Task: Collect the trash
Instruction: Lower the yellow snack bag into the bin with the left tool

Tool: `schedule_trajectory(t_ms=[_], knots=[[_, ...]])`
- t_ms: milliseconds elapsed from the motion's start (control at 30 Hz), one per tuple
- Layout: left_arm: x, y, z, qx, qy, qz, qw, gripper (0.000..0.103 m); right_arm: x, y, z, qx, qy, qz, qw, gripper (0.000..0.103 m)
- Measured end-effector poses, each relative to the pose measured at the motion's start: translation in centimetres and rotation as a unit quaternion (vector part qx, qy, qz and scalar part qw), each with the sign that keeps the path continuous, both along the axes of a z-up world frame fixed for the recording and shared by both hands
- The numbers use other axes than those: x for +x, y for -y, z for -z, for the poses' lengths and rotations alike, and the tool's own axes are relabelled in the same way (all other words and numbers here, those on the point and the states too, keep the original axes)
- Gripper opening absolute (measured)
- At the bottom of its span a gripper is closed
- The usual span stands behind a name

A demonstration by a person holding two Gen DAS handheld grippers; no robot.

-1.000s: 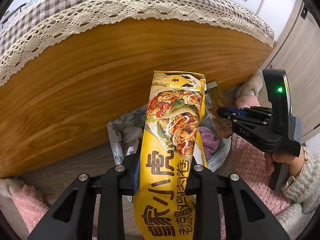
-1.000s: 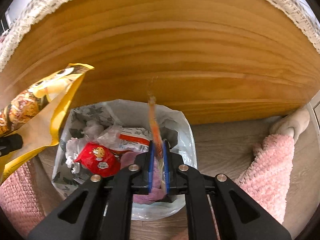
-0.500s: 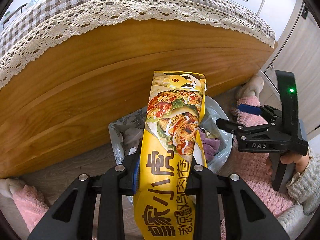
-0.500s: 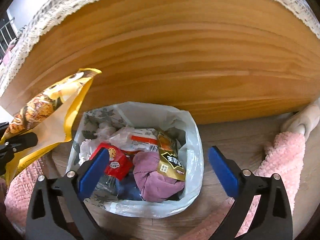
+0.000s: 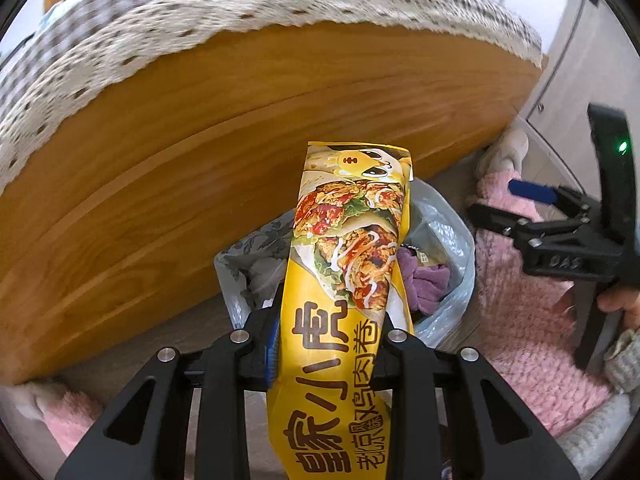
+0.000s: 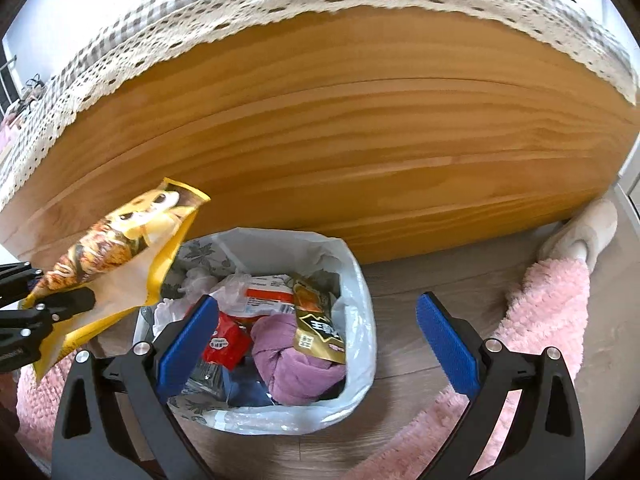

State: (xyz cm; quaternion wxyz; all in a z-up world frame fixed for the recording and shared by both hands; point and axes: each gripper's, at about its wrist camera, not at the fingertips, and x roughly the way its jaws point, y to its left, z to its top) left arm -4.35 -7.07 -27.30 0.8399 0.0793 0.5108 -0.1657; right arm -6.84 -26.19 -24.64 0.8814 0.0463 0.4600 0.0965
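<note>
My left gripper (image 5: 330, 328) is shut on a long yellow food wrapper (image 5: 348, 260) that stands up above the white trash bag (image 5: 456, 248). In the right wrist view the same wrapper (image 6: 116, 252) hangs at the left in the left gripper (image 6: 40, 312), over the bag's left edge. My right gripper (image 6: 316, 340) stands open and empty above the bag (image 6: 360, 320). Inside lie a gold packet (image 6: 316, 320), a red packet (image 6: 224, 344) and a purple cloth (image 6: 292, 364). In the left wrist view the right gripper (image 5: 504, 202) sits to the right of the bag.
A wooden bed side (image 6: 360, 140) with a lace-edged checked cover (image 6: 240, 12) rises just behind the bag. A pink fluffy rug (image 6: 552, 320) and a beige slipper (image 6: 588, 232) lie to the right on the wood floor. A hand (image 5: 616, 304) holds the right gripper's handle.
The right gripper opened and let the gold packet fall into the bag, then drew back and up. The left gripper kept its hold on the yellow wrapper.
</note>
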Motion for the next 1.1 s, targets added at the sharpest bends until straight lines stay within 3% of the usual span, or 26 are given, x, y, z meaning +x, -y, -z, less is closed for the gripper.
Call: schedule_trajectory(t_ms=[300,533,833,933,1100], knots=[[2.1,3.5,2.6,0.046,-0.008,0.065,0.9968,0.027,-0.1,2.2,-0.3,0.018,-0.003,0.030,0.999,0.095],[3.3,5.8,4.8,0.094,-0.012,0.119,0.9883,0.027,-0.2,2.9,-0.1,0.054,-0.009,0.043,0.998,0.095],[4.3,7.7,8.4,0.156,-0.030,0.187,0.9695,0.028,-0.3,3.7,0.9,0.061,-0.019,0.058,0.996,0.095],[4.6,8.7,9.9,0.194,-0.035,0.213,0.9570,0.028,-0.1,3.9,0.9,0.061,-0.018,0.064,0.996,0.095],[5.8,9.1,12.3,0.221,-0.068,0.218,0.9482,0.028,-0.1,4.2,0.8,0.059,-0.018,0.074,0.995,0.095]])
